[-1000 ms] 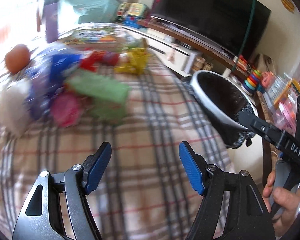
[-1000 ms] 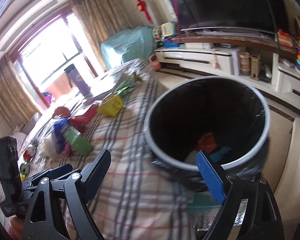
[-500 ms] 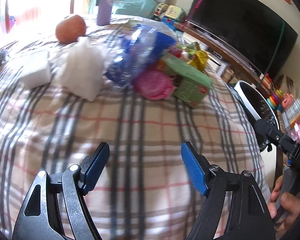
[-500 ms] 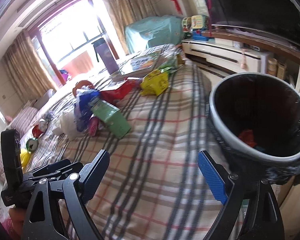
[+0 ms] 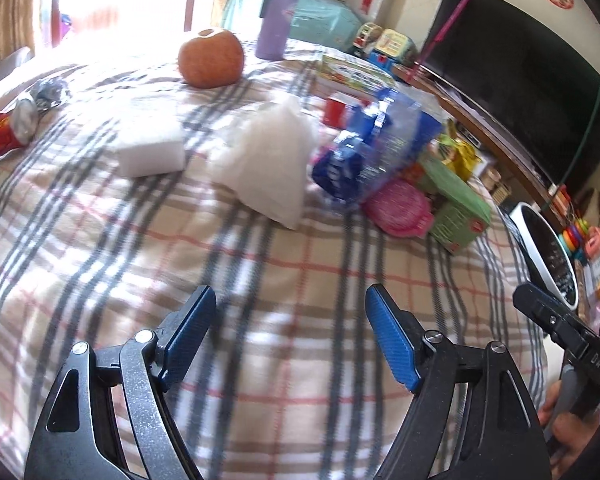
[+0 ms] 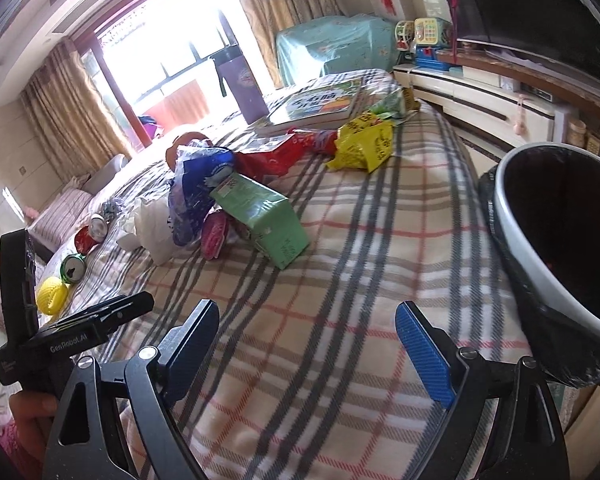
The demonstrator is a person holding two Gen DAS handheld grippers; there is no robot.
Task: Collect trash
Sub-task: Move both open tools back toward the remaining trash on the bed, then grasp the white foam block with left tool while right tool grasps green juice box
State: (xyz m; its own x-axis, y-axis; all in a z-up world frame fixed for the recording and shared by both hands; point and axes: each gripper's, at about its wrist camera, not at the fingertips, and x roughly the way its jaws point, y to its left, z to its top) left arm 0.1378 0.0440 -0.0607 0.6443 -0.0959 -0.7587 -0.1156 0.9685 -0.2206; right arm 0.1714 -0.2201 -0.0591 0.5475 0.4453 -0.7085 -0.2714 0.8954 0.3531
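Observation:
Trash lies on a plaid-covered table (image 5: pixel 260 280): a white crumpled bag (image 5: pixel 264 164), a blue plastic bag (image 5: pixel 364 156), a pink lid (image 5: pixel 398 208), a green carton (image 5: pixel 452 204), a yellow wrapper (image 6: pixel 364 144) and a red wrapper (image 6: pixel 272 160). The bin with a black liner (image 6: pixel 556 236) stands at the table's right edge; it also shows in the left wrist view (image 5: pixel 548 256). My left gripper (image 5: pixel 290 332) is open and empty above bare cloth, short of the white bag. My right gripper (image 6: pixel 306 344) is open and empty, left of the bin.
An orange (image 5: pixel 211 58), a purple flask (image 5: pixel 276 16), a white foam block (image 5: pixel 150 148) and a book (image 6: pixel 316 104) sit farther back. Cans (image 6: pixel 74 268) and a yellow ball (image 6: pixel 52 296) lie at the left. A TV (image 5: pixel 520 76) and cabinet stand on the right.
Both grippers swung left, away from the bin and toward the trash pile. The bin slid to the right edge of both views. Both stayed open.

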